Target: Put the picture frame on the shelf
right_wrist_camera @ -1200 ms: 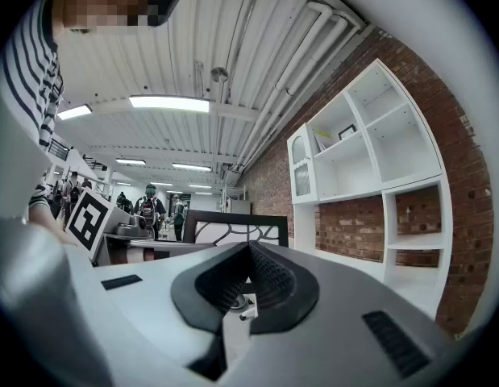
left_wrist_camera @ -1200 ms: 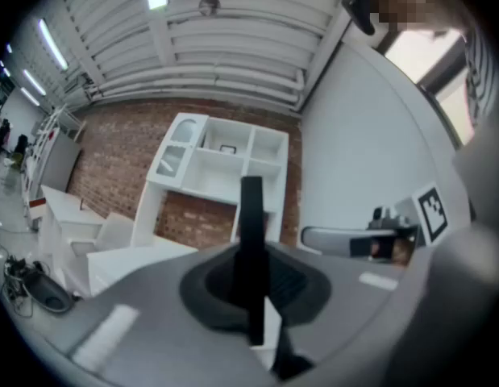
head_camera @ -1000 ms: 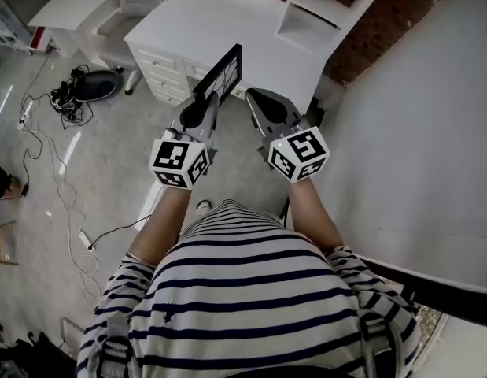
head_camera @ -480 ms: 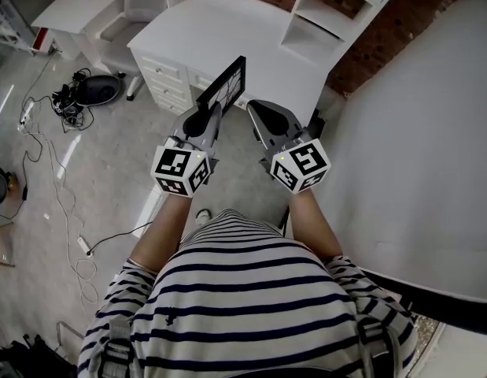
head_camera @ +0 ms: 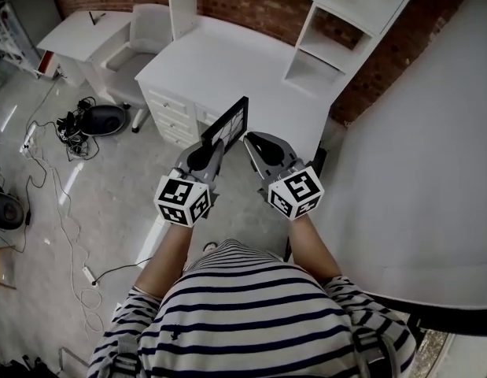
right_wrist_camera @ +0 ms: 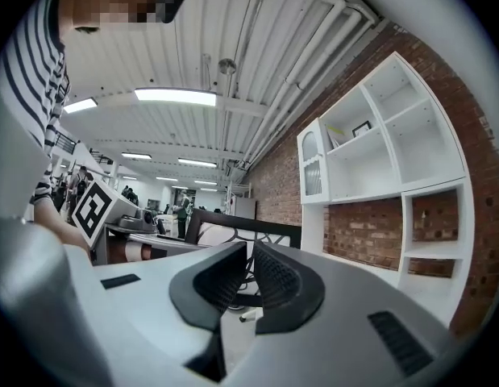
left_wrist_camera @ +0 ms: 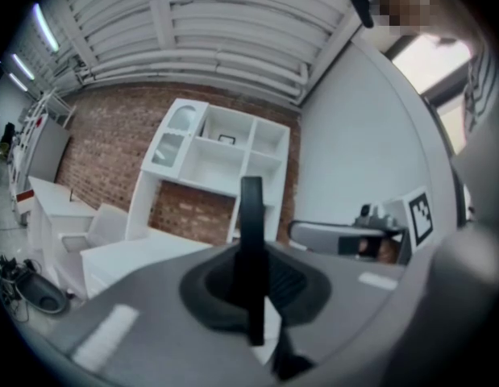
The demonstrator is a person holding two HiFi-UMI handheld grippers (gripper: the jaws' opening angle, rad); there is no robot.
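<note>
— What has my left tool (head_camera: 214,148) got?
— It's pinching the picture frame (head_camera: 228,123) by its lower edge. I see the frame standing on edge, up in the air at the front of the white desk (head_camera: 227,61).
— And my right tool (head_camera: 256,142)?
— Pressed together on nothing, just beside the frame. The shelf (head_camera: 337,22) stands at the desk's far right, well apart from the frame.
</note>
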